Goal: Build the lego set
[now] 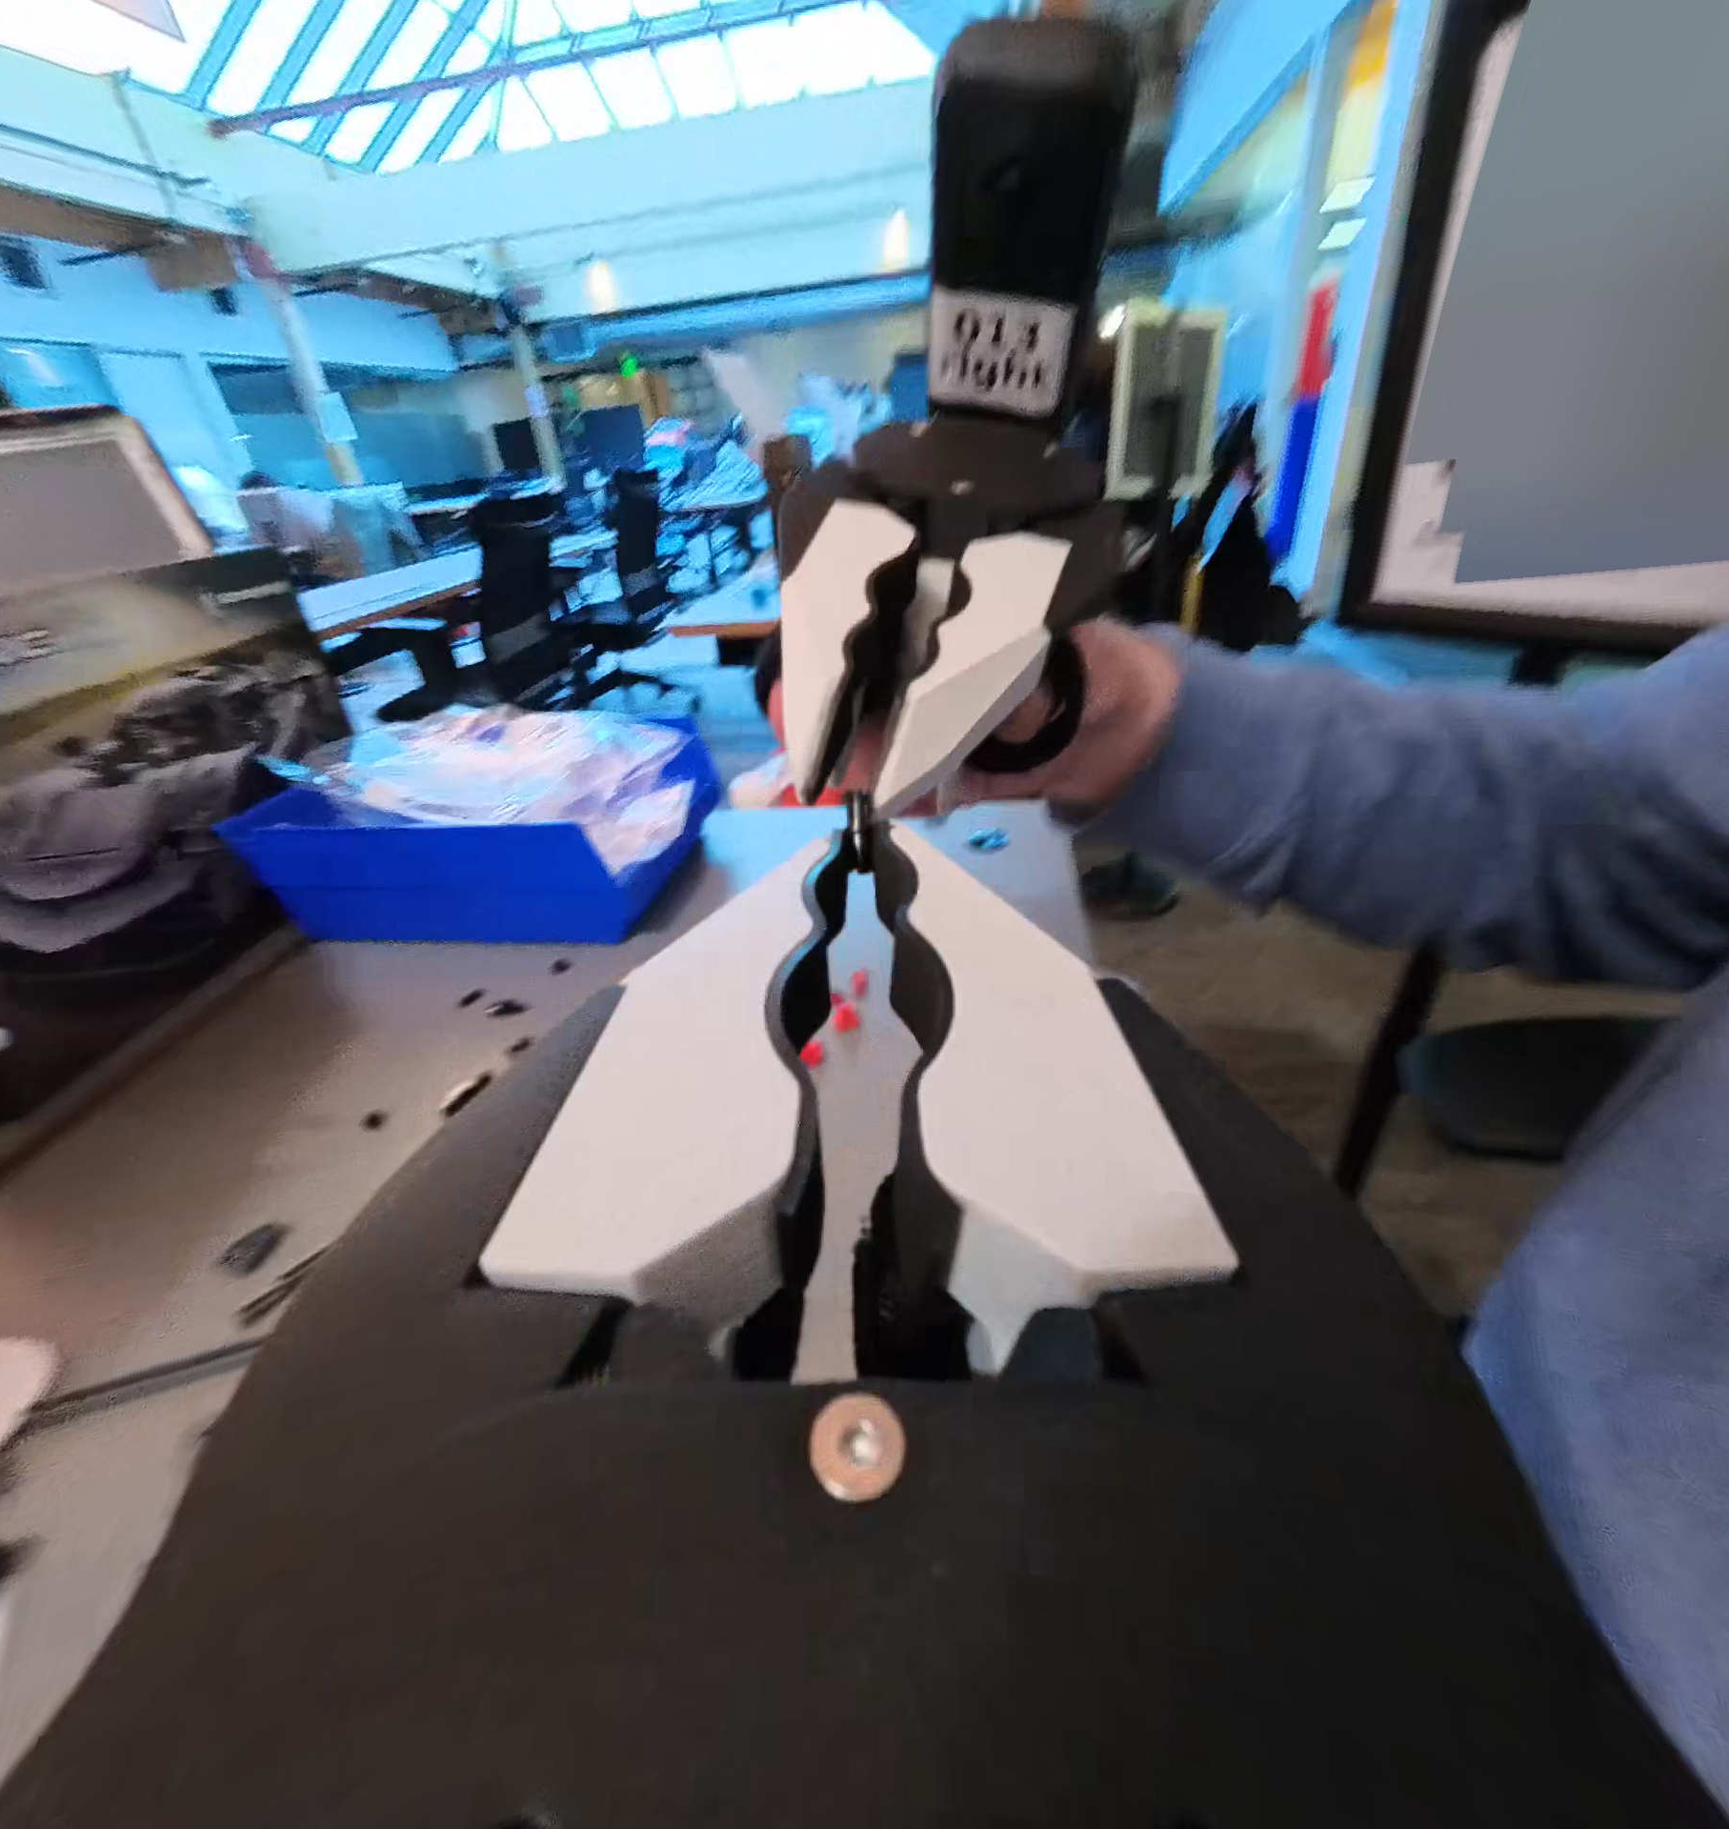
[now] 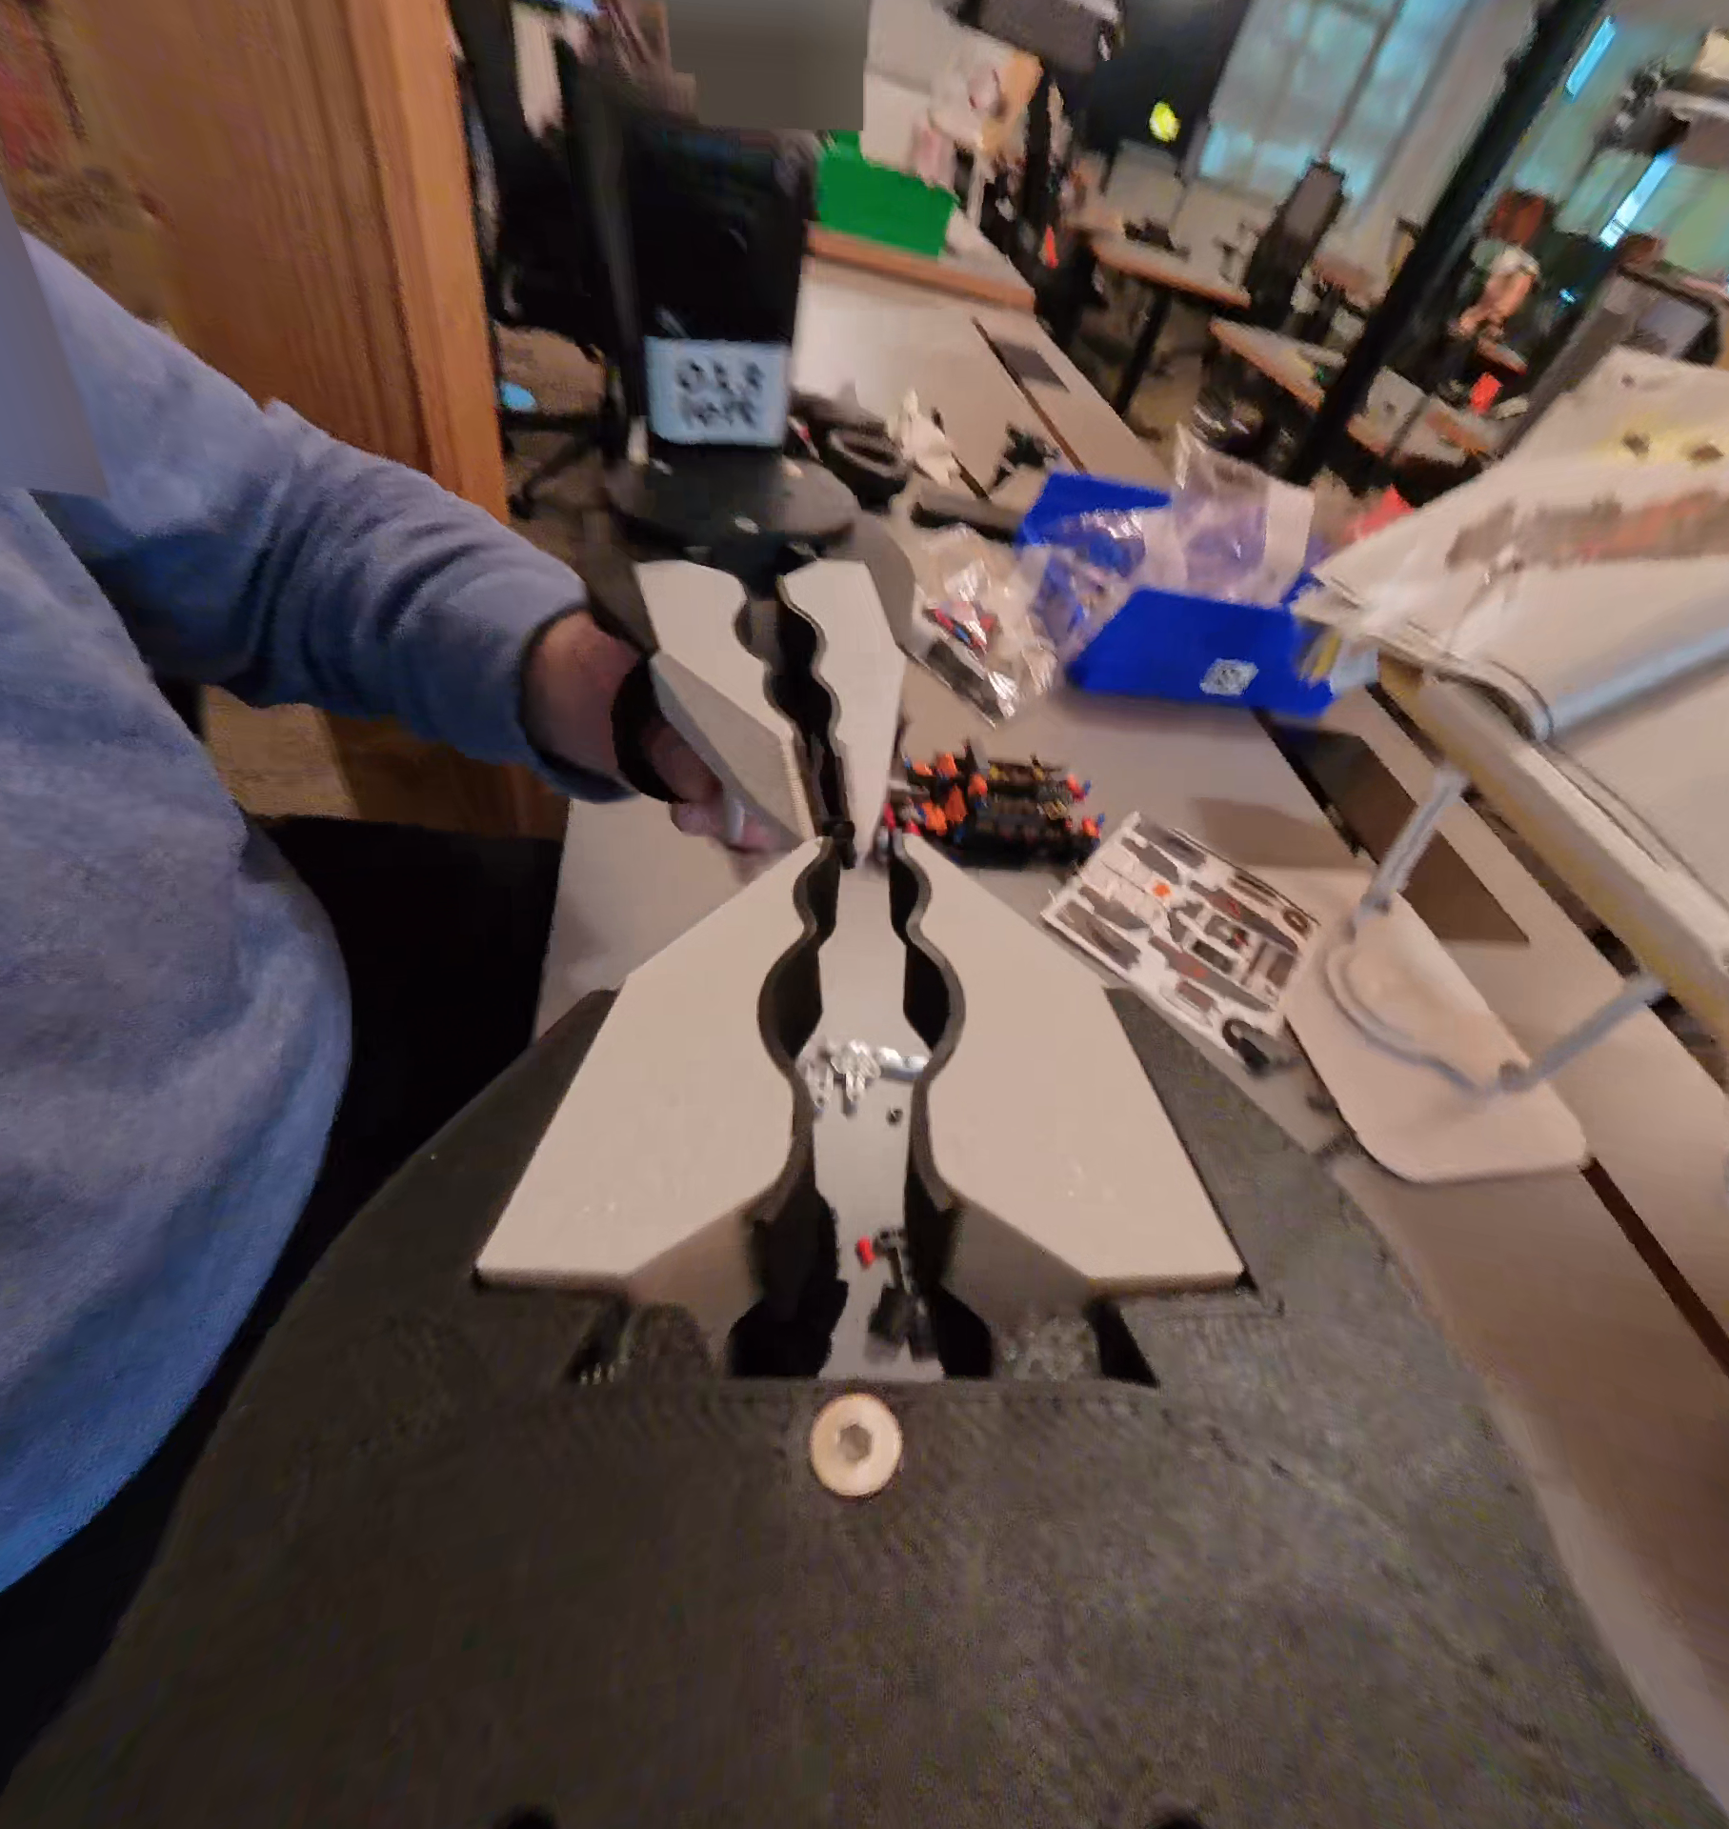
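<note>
A small black lego piece (image 1: 857, 839) is held in the air between the two grippers, which meet tip to tip above the grey table (image 1: 246, 1069). My left gripper (image 1: 858, 849) is shut on its near end; from the right wrist view its tips (image 2: 843, 826) pinch the piece (image 2: 846, 843). My right gripper (image 1: 855, 797) comes down from above, its tips close on either side of the piece's other end. In its own view the right gripper (image 2: 860, 851) shows a narrow gap; I cannot tell whether it grips. A partly built black, orange and blue model (image 2: 999, 802) lies beyond.
A blue bin (image 1: 464, 841) with plastic bags stands at the back. The set's box (image 1: 118, 772) stands on the left. Small red (image 1: 845, 1010) and black (image 1: 489, 1005) pieces lie loose. A sticker sheet (image 2: 1187, 940), silver pieces (image 2: 850, 1064) and a booklet on a white stand (image 2: 1533, 594) are on the right. My left and right fingertips are right by each other.
</note>
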Tool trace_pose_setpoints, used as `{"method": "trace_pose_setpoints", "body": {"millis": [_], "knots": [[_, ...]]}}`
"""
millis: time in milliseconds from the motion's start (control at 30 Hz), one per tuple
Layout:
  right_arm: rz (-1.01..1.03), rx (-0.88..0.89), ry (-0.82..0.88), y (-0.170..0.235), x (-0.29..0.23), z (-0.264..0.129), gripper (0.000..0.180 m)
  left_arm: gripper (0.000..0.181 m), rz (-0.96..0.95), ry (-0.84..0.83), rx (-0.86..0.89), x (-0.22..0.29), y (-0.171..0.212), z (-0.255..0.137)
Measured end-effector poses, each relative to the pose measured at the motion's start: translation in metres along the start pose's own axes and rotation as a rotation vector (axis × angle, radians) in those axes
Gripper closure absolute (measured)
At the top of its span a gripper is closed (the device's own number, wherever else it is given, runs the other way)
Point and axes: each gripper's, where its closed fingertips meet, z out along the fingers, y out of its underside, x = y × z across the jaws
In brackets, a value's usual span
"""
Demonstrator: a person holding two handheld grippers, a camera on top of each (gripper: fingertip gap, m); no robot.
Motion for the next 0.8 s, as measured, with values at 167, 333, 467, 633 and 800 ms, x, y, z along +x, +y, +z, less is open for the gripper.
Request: {"method": "trace_pose_setpoints", "body": {"millis": [167, 333, 467, 633, 800], "knots": [[-0.008, 0.068, -0.1, -0.018, -0.006, 0.006, 0.177, 0.178, -0.106, 0.146, 0.087, 0.013, -0.016, -0.009], [-0.01, 0.096, -0.205, -0.028, -0.016, 0.006, 0.175, 0.178, -0.163, 0.252, 0.123, 0.024, -0.024, -0.013], [0.001, 0.154, -0.261, -0.037, -0.02, -0.004, 0.171, 0.178, -0.244, 0.338, 0.168, 0.026, -0.03, -0.017], [-0.03, 0.143, -0.327, -0.038, -0.034, -0.004, 0.172, 0.178, -0.296, 0.417, 0.18, 0.032, -0.031, -0.014], [-0.033, 0.131, -0.345, -0.036, -0.036, -0.003, 0.177, 0.178, -0.322, 0.445, 0.19, 0.033, -0.03, -0.012]]}}
